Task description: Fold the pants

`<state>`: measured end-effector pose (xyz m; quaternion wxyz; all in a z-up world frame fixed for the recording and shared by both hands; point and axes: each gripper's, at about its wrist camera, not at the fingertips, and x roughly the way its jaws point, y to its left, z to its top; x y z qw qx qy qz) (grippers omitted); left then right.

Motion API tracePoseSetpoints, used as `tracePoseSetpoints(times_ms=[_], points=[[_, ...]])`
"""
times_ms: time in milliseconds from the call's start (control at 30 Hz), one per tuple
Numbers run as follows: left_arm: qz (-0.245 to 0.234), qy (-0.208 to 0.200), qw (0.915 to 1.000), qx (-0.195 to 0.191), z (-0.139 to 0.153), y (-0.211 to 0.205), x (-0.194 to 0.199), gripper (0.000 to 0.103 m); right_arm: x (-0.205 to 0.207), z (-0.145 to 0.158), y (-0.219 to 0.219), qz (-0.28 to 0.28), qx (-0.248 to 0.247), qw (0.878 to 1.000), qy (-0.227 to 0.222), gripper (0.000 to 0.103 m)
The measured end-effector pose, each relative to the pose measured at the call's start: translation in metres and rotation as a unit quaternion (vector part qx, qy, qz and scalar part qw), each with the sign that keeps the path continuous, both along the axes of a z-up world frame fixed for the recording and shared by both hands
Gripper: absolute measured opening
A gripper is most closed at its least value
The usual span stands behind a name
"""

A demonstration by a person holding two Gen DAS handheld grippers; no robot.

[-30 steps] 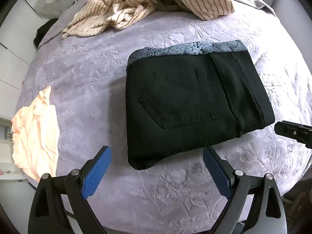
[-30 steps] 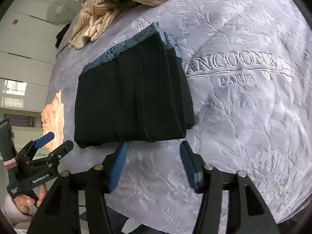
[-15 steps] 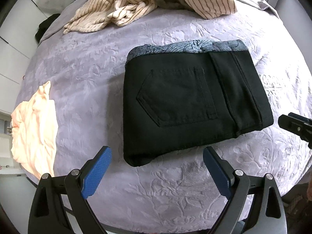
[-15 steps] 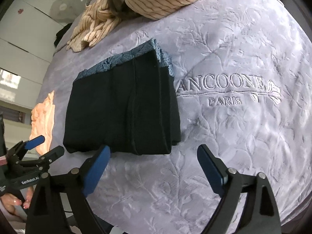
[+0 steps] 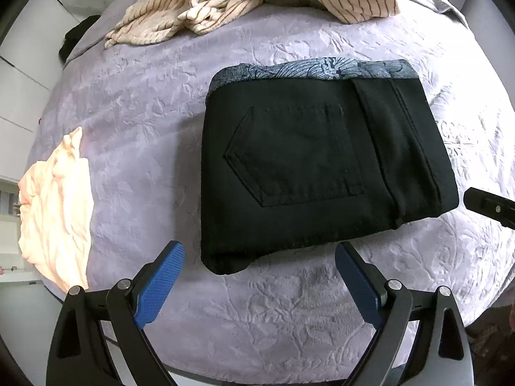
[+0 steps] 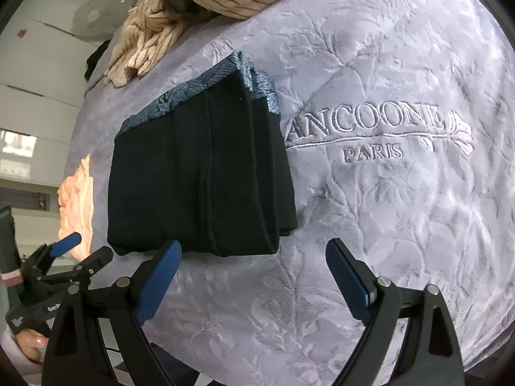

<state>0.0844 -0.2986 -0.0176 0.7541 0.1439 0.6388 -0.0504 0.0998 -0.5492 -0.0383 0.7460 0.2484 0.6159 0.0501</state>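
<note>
black pants (image 5: pixel 309 167) lie fully folded on bed (image 5: pixel 145 103); my left gripper (image 5: pixel 257 276) and right gripper (image 6: pixel 254 273) gape empty, nothing left.

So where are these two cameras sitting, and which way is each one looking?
Left wrist view: sits on the left claw, looking forward over its open blue fingers at the folded black pants on the bed; the right claw's tip pokes in at the right edge.
Right wrist view: sits on the right claw, also open, facing the pants end-on; the left claw and the person's hand show lower left.
Both share the pants, the striped clothes and the peach cloth.
</note>
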Motion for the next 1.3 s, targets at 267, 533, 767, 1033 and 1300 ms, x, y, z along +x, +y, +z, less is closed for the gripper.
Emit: tracePoseSetpoints(times_ms=[267, 533, 767, 1033, 1300], points=[[0.027, 0.014, 0.9995, -0.008, -0.008, 0.008, 0.007, 0.095, 0.008, -0.006, -0.003, 0.003, -0.003, 1.0, 0.01, 0.093], [0.043, 0.021, 0.9986, -0.024, -0.014, 0.015, 0.017, 0.095, 0.015, -0.013, 0.001, 0.018, 0.0, 1.0, 0.02, 0.093], [0.047, 0.025, 0.9982, -0.029, -0.019, 0.015, 0.024, 0.095, 0.024, -0.02, 0.004, 0.029, 0.001, 0.999, 0.034, 0.093], [0.044, 0.028, 0.9983, -0.026, -0.028, 0.014, 0.035, 0.095, 0.032, -0.028, 0.002, 0.027, 0.005, 0.999, 0.044, 0.093], [0.036, 0.03, 0.9986, -0.025, -0.035, 0.012, 0.049, 0.095, 0.042, -0.032, -0.001, 0.026, 0.004, 0.999, 0.047, 0.093]])
